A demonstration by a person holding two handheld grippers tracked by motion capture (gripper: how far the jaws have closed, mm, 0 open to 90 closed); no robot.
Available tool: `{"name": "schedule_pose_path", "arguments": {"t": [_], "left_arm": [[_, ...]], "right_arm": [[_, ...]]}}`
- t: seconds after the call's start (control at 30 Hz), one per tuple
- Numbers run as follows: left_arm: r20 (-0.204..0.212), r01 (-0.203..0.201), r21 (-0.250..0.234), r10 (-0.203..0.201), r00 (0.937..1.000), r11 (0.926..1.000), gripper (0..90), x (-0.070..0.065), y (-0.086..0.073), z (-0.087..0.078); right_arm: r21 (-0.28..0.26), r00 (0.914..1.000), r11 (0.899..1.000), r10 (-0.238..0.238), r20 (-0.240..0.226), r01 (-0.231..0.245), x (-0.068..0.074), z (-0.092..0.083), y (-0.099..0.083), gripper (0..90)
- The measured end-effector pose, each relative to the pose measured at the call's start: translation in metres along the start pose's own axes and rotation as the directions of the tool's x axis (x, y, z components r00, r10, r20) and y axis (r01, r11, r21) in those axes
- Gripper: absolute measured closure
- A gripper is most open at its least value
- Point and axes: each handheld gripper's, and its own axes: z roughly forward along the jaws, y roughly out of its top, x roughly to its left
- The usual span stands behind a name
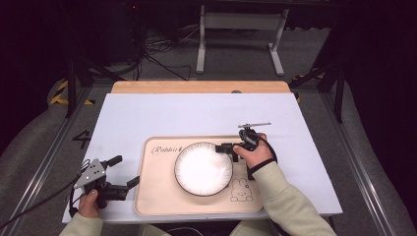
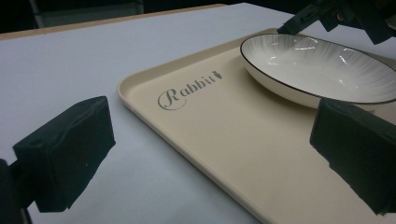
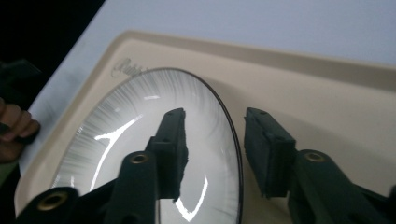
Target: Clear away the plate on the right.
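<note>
Now | plate (image 1: 203,168) is set on the tray (image 1: 157,196), mid-desk (image 1: 206,113) | right tongs (image 3: 212,144) are held apart astride its rim | left tongs (image 1: 123,173) are spread, clear | risk: thin, glossy rim could be pinched shallowly, so slipping or tipping is judged likely

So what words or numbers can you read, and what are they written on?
"Rabbit" in curly grey letters on the tray, beside the plate; the last letter is hard to make out.
"4" in dark marks on the floor, left of the table.
A bunny drawing sits on the tray's corner; it has no words.
</note>
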Motion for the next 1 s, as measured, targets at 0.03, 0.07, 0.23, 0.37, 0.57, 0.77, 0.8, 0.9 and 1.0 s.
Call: {"name": "schedule_pose_path", "arguments": {"t": [0.03, 0.07, 0.23, 0.37, 0.57, 0.77, 0.8, 0.9, 1.0], "left_arm": [[0.001, 0.001, 0.007, -0.001, 1.0000, 1.0000, 0.4, 0.000, 0.000, 0.000], [0.000, 0.004, 0.004, -0.004, 1.0000, 1.0000, 0.4, 0.000, 0.000, 0.000], [0.001, 0.005, 0.004, -0.005, 1.0000, 1.0000, 0.4, 0.000, 0.000, 0.000], [0.000, 0.006, 0.002, -0.006, 1.0000, 1.0000, 0.4, 0.000, 0.000, 0.001], [0.000, 0.001, 0.003, -0.001, 1.0000, 1.0000, 0.4, 0.001, 0.000, 0.000], [-0.003, 0.001, 0.002, -0.001, 1.0000, 1.0000, 0.4, 0.000, 0.000, 0.000], [-0.003, 0.001, 0.002, -0.001, 1.0000, 1.0000, 0.4, 0.000, 0.000, 0.000], [0.000, 0.002, 0.006, -0.002, 1.0000, 1.0000, 0.4, 0.000, 0.000, 0.000], [0.000, 0.002, 0.007, -0.002, 1.0000, 1.0000, 0.4, 0.000, 0.000, 0.000]], "right_arm": [[-0.021, 0.9999, 1.000, 0.002, -0.012, -0.002, 0.001, -0.002, 0.001, 50.2], [-0.044, 0.9998, 0.999, -0.008, -0.018, 0.007, 0.003, -0.004, 0.002, 45.9], [-0.110, 0.9959, 0.990, -0.087, -0.026, 0.084, 0.009, -0.013, 0.005, 37.1], [-0.140, 0.9922, 0.984, -0.120, -0.033, 0.114, 0.014, -0.020, 0.008, 33.9], [-0.195, 0.9739, 0.956, -0.226, -0.017, 0.219, 0.017, -0.026, 0.010, 25.5], [-0.187, 0.9666, 0.950, -0.256, -0.006, 0.251, 0.021, -0.032, 0.010, 13.5], [-0.186, 0.9627, 0.946, -0.270, -0.006, 0.265, 0.022, -0.033, 0.010, 12.9], [-0.193, 0.9596, 0.943, -0.280, -0.027, 0.270, 0.021, -0.038, 0.009, 8.4], [-0.193, 0.9571, 0.940, -0.289, -0.018, 0.281, 0.021, -0.041, 0.009, 8.1]]}}
